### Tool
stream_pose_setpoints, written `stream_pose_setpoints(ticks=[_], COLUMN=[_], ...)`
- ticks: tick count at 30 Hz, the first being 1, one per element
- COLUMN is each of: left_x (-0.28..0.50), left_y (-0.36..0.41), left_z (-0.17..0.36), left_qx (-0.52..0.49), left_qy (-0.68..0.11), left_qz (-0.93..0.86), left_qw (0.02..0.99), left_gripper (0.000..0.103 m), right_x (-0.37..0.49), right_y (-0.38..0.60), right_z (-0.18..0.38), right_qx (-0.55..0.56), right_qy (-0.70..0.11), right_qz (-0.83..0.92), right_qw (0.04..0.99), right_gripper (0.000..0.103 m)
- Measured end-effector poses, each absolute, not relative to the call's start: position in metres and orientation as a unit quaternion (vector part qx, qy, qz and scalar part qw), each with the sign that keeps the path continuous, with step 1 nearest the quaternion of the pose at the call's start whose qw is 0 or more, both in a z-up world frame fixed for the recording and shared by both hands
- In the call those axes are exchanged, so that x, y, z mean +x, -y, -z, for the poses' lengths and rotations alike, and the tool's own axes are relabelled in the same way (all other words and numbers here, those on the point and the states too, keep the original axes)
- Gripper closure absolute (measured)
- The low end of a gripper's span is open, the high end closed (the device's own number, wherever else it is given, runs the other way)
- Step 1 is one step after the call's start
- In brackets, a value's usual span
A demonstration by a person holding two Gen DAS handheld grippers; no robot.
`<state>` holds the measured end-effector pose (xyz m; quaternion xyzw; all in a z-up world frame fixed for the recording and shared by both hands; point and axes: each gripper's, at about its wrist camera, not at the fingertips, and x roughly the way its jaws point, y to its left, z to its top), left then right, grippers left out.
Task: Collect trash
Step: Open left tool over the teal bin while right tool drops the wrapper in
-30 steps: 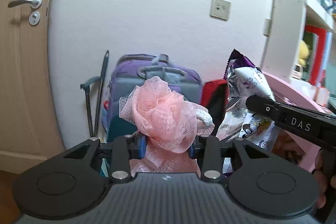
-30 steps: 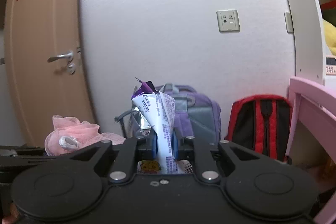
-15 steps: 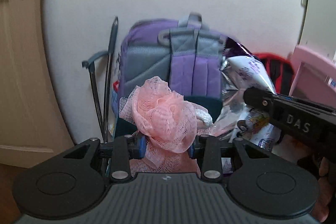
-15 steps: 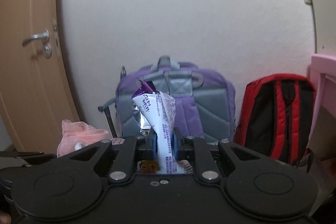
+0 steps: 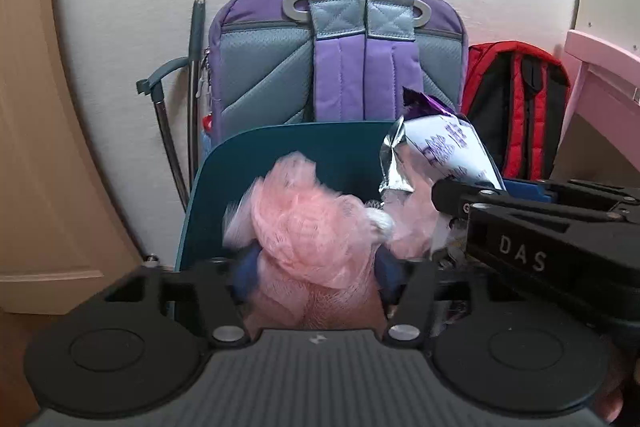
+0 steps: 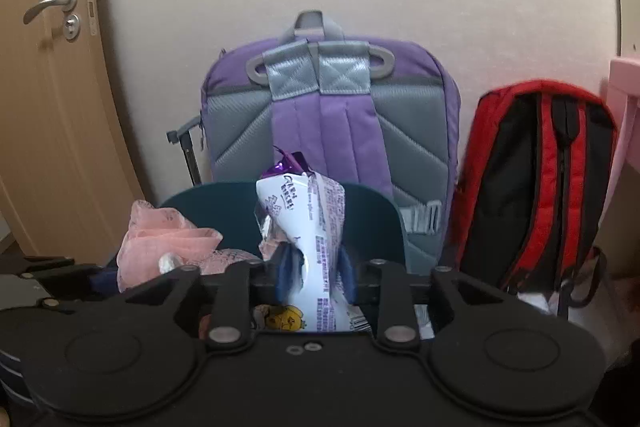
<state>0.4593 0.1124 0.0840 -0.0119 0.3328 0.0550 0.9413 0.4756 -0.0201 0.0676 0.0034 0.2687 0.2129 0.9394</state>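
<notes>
I had both tools over the dark teal bin [image 5: 208, 187], which stood just in front of the purple backpack [image 5: 340, 39] leaning on the wall, so I judged the step in hand to be the drop. The left tool [image 5: 316, 267] had just been opening its jaws, with the pink mesh bath sponge [image 5: 312, 227] blurred between them and hanging over the bin's mouth; the pads no longer looked to press it. The right tool [image 6: 316, 267] had also just been opening, the white-and-purple snack wrapper [image 6: 308, 223] standing loose between its jaws, upright above the bin. Next, I reckoned, both pieces needed to fall clear, and I would lift the tools away only once nothing clung to the pads; the mesh seemed the likelier to snag. On the right tool's side, seen from the left camera, I read "DAS"; the wrapper's print was too small to make out.
</notes>
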Motion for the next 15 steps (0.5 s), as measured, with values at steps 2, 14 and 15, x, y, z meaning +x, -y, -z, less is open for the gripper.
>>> stream_pose_setpoints(ticks=[2,14,15], left_x=[0.456,0.426,0.422], left_y=[-0.111,-0.099,-0.098], left_z=[-0.086,-0.107,-0.109], left_qx=[-0.008,-0.006,-0.005], left_qy=[-0.329,-0.326,-0.325], left_qz=[-0.053,-0.054,-0.055], left_qw=[0.943,0.944,0.944], left_gripper=[0.035,0.026,0.026], right_x=[0.474,0.452,0.449], right_y=[0.023,0.034,0.034], right_z=[-0.068,-0.091,-0.093], right_qx=[0.005,-0.010,-0.012], right_qy=[-0.271,-0.278,-0.276], right_qz=[-0.217,-0.220,-0.216], right_qw=[0.938,0.935,0.936], right_gripper=[0.066,0.055,0.054])
